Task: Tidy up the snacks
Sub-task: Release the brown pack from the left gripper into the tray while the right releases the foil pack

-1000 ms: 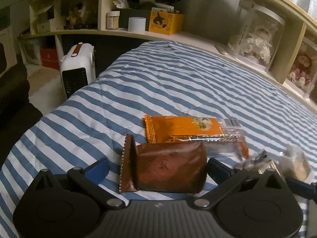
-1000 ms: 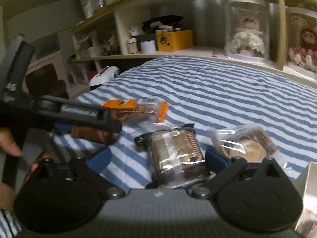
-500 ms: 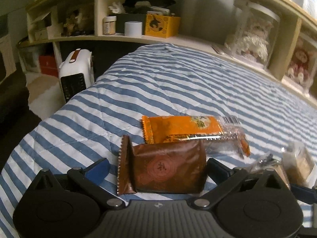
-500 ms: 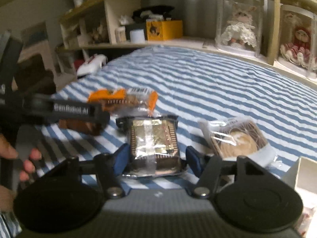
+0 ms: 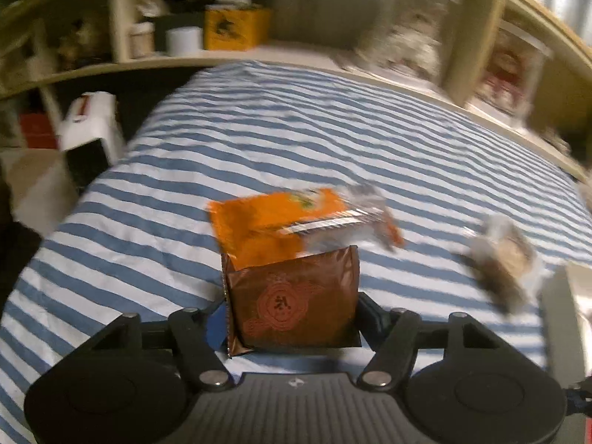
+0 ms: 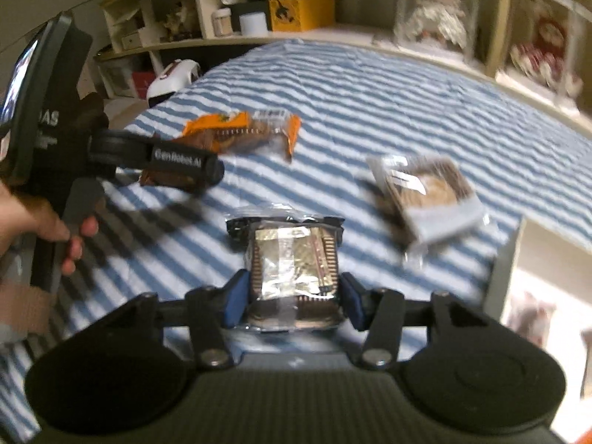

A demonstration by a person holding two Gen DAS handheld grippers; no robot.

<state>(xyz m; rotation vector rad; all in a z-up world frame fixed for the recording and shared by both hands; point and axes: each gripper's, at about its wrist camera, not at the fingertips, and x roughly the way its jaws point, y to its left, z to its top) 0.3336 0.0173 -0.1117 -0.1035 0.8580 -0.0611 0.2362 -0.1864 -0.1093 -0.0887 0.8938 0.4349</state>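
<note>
A brown foil snack packet (image 5: 292,296) stands tilted between the jaws of my left gripper (image 5: 292,318), which are closing with their pads on its sides. Just behind it an orange snack packet (image 5: 266,225) lies on the striped bedspread (image 5: 296,129). In the right wrist view, my right gripper (image 6: 294,296) is closing on a clear-wrapped silver snack packet (image 6: 292,259), pads pressing both sides. A clear packet with a round biscuit (image 6: 433,192) lies to the right of it. Both views are blurred.
A white open box (image 6: 532,259) sits at the right edge of the bed. A person's hand (image 6: 44,222) holds the left tool at the left. A white heater (image 5: 88,129) stands on the floor beyond the bed's left edge; shelves with jars and dolls line the back.
Both grippers' jaws have narrowed from wide open onto their packets. The brown packet has tipped up off the bedspread. The right gripper and its silver packet have moved toward the white box.
</note>
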